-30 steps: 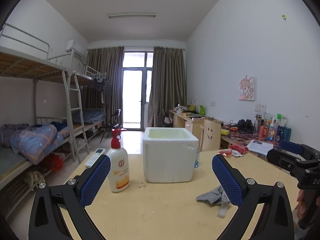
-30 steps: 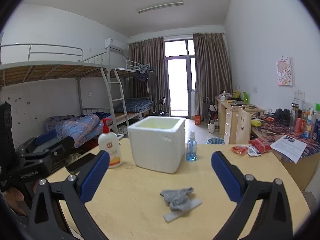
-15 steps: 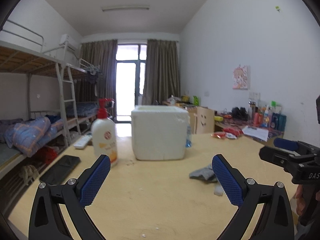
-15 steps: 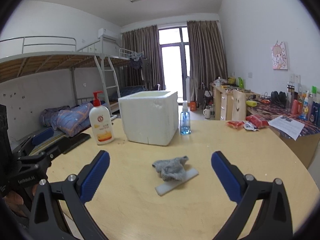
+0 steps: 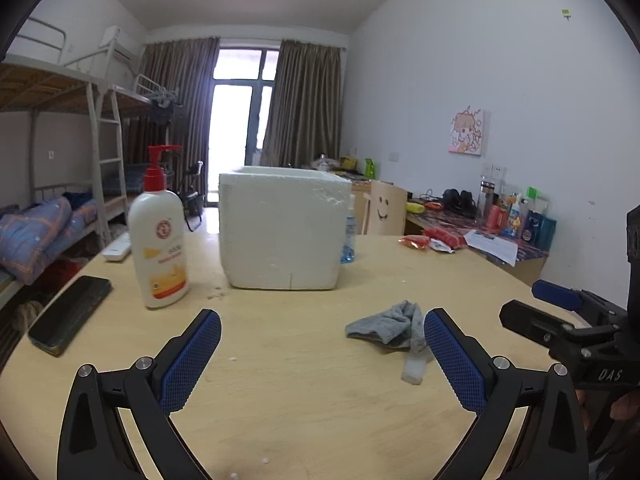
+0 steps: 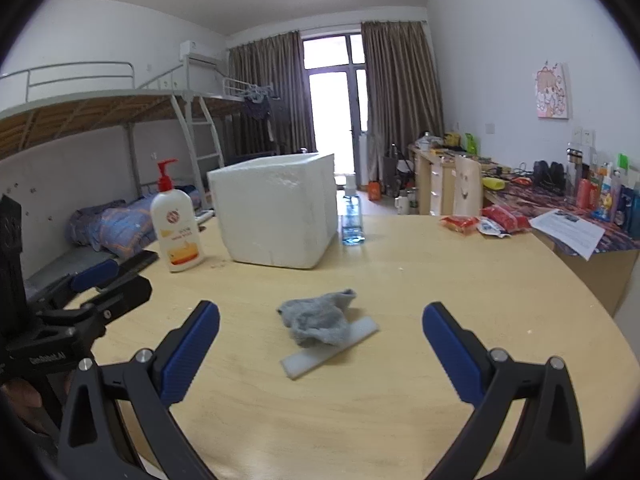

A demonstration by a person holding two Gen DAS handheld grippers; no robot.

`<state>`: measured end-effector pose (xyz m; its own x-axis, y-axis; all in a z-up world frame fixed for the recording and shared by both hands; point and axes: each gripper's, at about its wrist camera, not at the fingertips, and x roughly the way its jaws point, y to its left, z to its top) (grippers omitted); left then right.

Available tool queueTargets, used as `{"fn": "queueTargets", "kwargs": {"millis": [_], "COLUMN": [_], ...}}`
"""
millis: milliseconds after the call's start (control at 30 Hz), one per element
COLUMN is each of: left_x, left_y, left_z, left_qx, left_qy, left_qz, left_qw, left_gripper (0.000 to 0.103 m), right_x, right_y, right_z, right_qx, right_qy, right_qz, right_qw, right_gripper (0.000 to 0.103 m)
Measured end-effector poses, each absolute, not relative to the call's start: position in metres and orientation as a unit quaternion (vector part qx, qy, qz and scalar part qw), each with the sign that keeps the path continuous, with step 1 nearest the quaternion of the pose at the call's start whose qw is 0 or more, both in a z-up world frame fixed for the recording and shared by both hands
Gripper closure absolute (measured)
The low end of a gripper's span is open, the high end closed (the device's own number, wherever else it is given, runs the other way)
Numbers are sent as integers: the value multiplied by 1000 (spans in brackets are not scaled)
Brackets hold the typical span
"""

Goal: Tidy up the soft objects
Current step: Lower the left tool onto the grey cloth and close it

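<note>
Right wrist view: the right gripper (image 6: 321,316) is spread wide and holds nothing, hanging low over the round wooden surface (image 6: 440,280). Between its blue fingertips and a little farther off lies a crumpled grey cloth (image 6: 318,316), draped over the far end of a flat white strip (image 6: 336,344) that rests on the surface. Beyond the cloth stands a white foam box (image 6: 276,210). A lotion bottle (image 6: 176,220) with a red pump stands to the left of the box, a small blue bottle (image 6: 352,216) just to its right, and red snack packets (image 6: 480,220) lie at the far right.

In the left wrist view the left gripper (image 5: 322,326) is also wide and empty, with the cloth (image 5: 388,326) just beside its right fingertip. A black phone (image 5: 70,314) lies at the near left edge, and a white remote (image 5: 117,247) lies farther back on the left. The right gripper (image 5: 560,312) shows at the right edge.
</note>
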<state>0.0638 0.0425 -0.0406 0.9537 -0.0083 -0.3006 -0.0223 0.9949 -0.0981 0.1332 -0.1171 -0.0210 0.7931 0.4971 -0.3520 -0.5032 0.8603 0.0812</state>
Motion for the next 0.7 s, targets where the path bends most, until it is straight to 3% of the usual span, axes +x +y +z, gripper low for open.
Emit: {"fn": "queueTargets", "kwargs": {"millis": [700], "left_x": [146], "left_y": [7], "left_z": [-49], "left_qx": [-2], "left_qy": [264], "left_qz": [-85], "left_qw": [961], "left_gripper": [1], "right_x": [169], "right_y": [-146], "right_z": [-45], "right_qx": [24], "right_qy": [240], "right_qz": [249], "right_qw": [938], "right_gripper": [0]}}
